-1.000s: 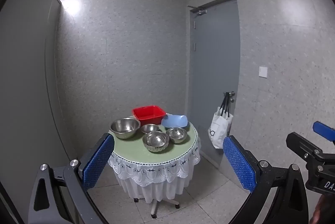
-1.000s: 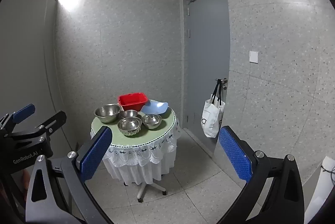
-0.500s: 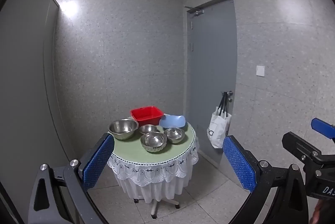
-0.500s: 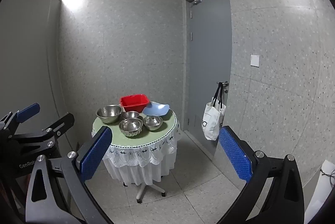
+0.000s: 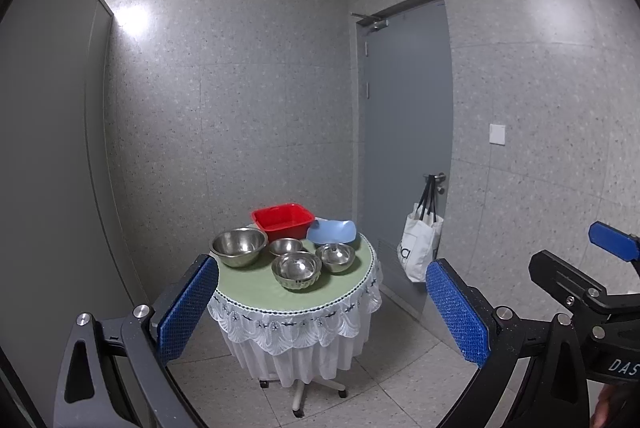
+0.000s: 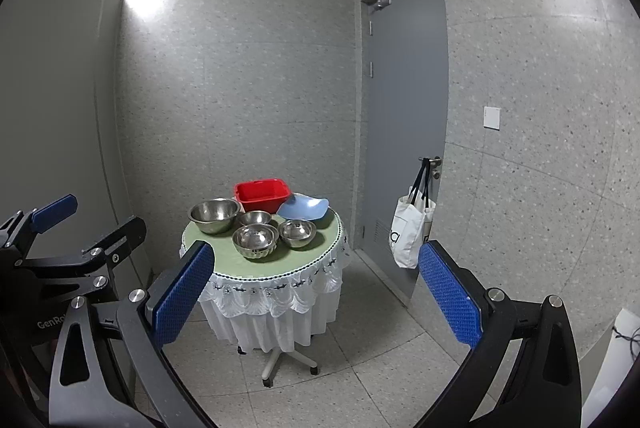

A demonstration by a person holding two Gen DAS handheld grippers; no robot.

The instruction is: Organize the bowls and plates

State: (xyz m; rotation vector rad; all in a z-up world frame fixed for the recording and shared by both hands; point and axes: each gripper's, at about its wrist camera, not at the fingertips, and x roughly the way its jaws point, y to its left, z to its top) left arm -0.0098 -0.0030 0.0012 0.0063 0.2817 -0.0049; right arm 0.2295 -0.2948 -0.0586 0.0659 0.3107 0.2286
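Observation:
A small round table point(image 5: 256, 288) point(image 6: 316, 260) with a green top and white lace skirt stands well ahead of me. On it are a large steel bowl point(image 5: 238, 246) point(image 6: 213, 214), three smaller steel bowls point(image 5: 297, 270) point(image 6: 255, 240), a red square tub point(image 5: 282, 222) point(image 6: 262, 193) and a light blue plate point(image 5: 332, 231) point(image 6: 303, 208). My left gripper point(image 5: 322, 312) is open and empty, far short of the table. My right gripper point(image 6: 316, 292) is open and empty too. The right gripper's body shows at the right edge of the left wrist view point(image 5: 580, 292).
A grey door point(image 5: 404, 147) point(image 6: 404, 115) is in the right wall, with a white tote bag point(image 5: 420, 244) point(image 6: 410, 228) hanging on its handle. Speckled walls close the room. The tiled floor point(image 6: 360, 368) lies between me and the table, which stands on a wheeled base.
Both views have tilted slightly; the table sits a little higher and nearer in frame. Both grippers stay open and empty.

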